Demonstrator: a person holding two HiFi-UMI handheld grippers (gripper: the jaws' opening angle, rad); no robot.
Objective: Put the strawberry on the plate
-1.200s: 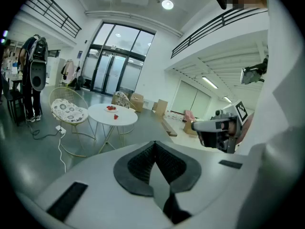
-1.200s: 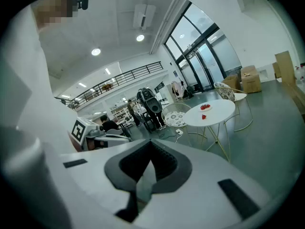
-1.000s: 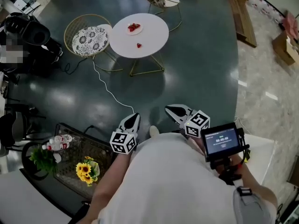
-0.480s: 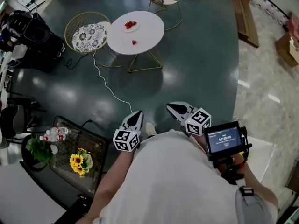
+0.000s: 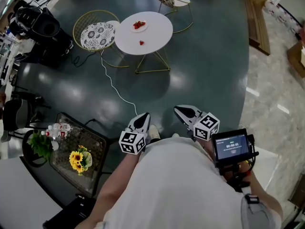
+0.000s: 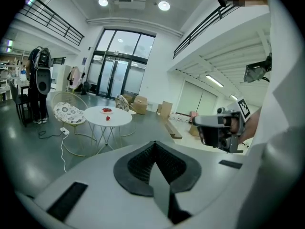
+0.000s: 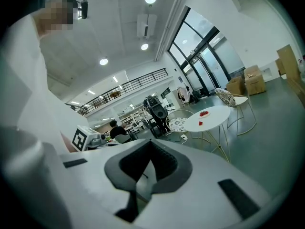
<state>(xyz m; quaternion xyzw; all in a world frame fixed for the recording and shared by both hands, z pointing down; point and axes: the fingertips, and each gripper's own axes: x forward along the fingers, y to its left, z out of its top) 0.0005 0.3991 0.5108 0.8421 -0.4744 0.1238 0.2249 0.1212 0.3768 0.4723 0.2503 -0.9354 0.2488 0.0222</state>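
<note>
Strawberry (image 5: 141, 43) shifted, maybe person (image 7: 116, 128), right gripper view

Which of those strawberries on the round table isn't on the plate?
The single strawberry lying on the bare tabletop, towards its near side; the other strawberries sit bunched on the plate by the far edge.

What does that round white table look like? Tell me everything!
The table is small and round, with a smooth white top, level on thin gold-coloured legs that look like metal. It stands on the dark shiny floor, far from the person. A small plate holding red strawberries sits near its far edge, and one loose strawberry lies nearer the middle. A chair with a patterned cushion stands close on its left.
</note>
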